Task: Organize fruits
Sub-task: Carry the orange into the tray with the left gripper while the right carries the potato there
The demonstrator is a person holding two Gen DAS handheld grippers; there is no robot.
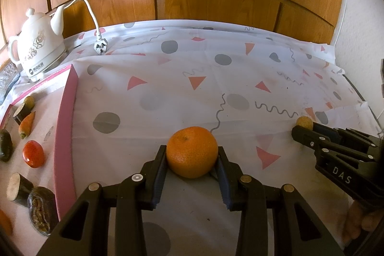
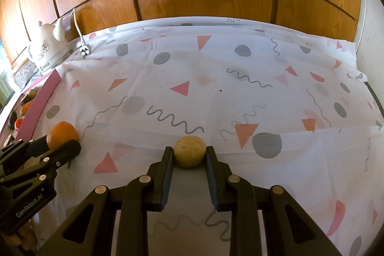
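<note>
An orange mandarin [image 1: 192, 151] rests on the patterned cloth, and my left gripper [image 1: 192, 152] is shut on it, both pads pressed to its sides. The same mandarin [image 2: 62, 133] and the left gripper [image 2: 57, 143] show at the left of the right wrist view. A small tan speckled round fruit [image 2: 190, 151] sits on the cloth with my right gripper [image 2: 189, 154] shut on it. That fruit [image 1: 304, 122] peeks out behind the right gripper [image 1: 301, 133] at the right of the left wrist view.
A pink-rimmed tray [image 1: 64, 136] at the left holds a tomato [image 1: 33, 154], a carrot [image 1: 27, 124], cut eggplant pieces and other produce. A white kettle [image 1: 38, 47] and a loose plug [image 1: 100, 46] stand at the back left. Wooden panels back the table.
</note>
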